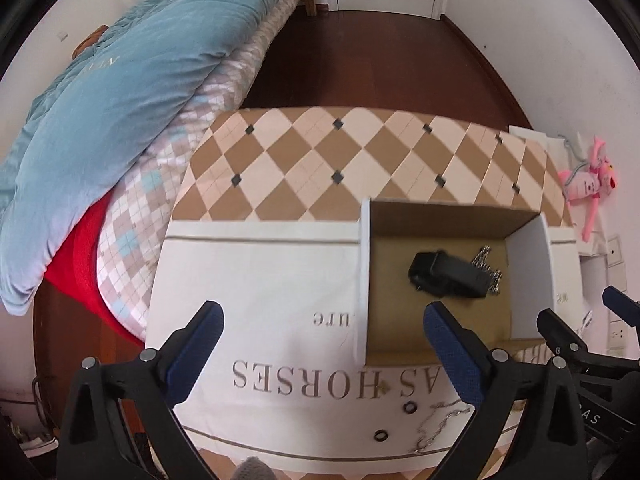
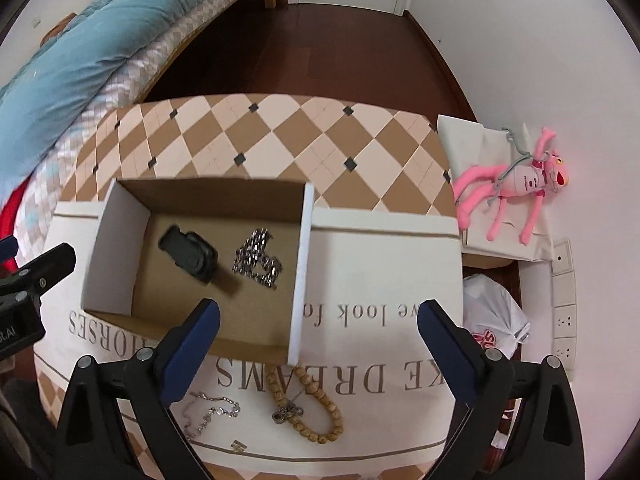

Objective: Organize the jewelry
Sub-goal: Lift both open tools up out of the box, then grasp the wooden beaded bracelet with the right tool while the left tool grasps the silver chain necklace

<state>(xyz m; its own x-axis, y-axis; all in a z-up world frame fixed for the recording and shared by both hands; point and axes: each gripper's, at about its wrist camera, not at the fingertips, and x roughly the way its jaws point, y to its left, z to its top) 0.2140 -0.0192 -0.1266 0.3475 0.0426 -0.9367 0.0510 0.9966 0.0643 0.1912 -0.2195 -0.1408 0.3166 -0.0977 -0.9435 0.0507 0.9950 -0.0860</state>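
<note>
An open cardboard box [image 2: 120,240] [image 1: 532,264] stands on the table's white cloth [image 1: 260,280]. Inside lie a black wristband [image 2: 188,254] [image 1: 444,274] and a silver link bracelet [image 2: 258,258] [image 1: 490,270]. In front of the box lie a wooden bead bracelet [image 2: 320,404] with a small metal pendant [image 2: 286,414] and a thin silver chain [image 2: 212,410] [image 1: 436,424]. Two small dark rings [image 1: 409,407] [image 1: 381,436] lie on the cloth. My left gripper [image 1: 324,322] is open and empty, left of the box. My right gripper [image 2: 318,318] is open and empty above the box's front right corner.
The table has a brown and cream diamond pattern [image 2: 280,136]. A bed with a blue duvet [image 1: 120,100] lies to the left. A pink plush toy [image 2: 524,188] and a white plastic bag [image 2: 492,316] are at the right by the wall.
</note>
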